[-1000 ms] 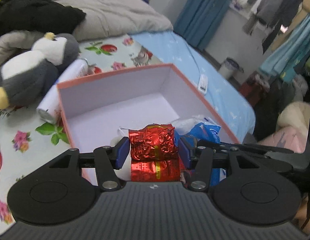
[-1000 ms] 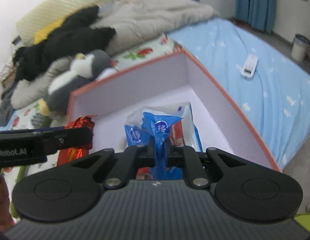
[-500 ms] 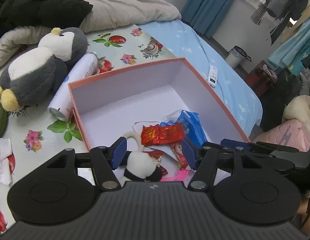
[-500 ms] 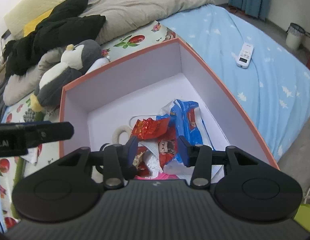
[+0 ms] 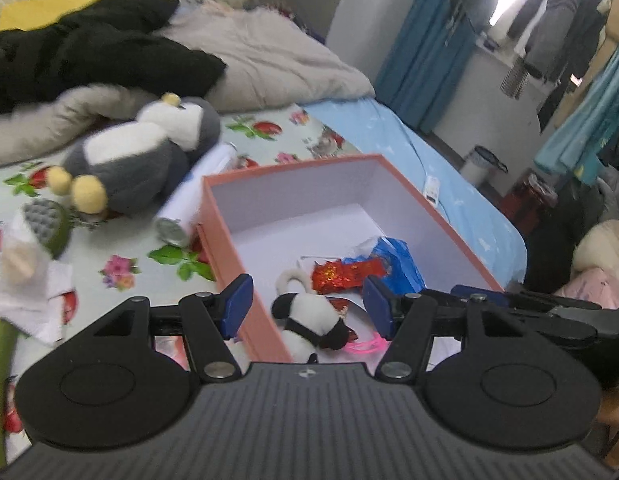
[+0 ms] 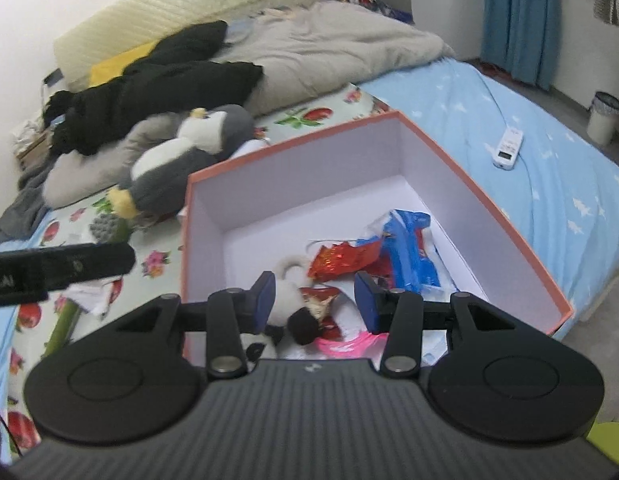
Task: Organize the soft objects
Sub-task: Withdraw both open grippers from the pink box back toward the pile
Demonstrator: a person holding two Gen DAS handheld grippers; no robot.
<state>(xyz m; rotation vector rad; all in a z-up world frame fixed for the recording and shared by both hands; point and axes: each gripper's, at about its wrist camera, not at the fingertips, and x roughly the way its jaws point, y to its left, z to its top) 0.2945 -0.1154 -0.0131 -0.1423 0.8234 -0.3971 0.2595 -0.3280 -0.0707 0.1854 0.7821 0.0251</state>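
Your left tool (image 5: 307,306) hangs over the near left corner of the box (image 5: 237,248), jaws wide with nothing between the pads; its left pad sits outside the box's left wall, its right pad over the inside. Your right tool (image 6: 315,298) is above the near end of the box, jaws partly apart and empty.

Inside the box, towards its near end, lie the panda (image 5: 309,316), the red foil packet (image 6: 337,258) just beyond it, the blue packet (image 6: 409,248) to the right of the foil, and something pink (image 6: 341,346) at the near edge. The far half of the box floor is bare.

Left of the box, on the bed (image 6: 529,184), the penguin (image 5: 137,160) lies on its side, with a white can (image 5: 189,208) between it and the box wall. Further left are a green brush (image 5: 49,224) and crumpled tissue (image 5: 33,300). A remote (image 6: 507,148) rests on the blue sheet to the right of the box.
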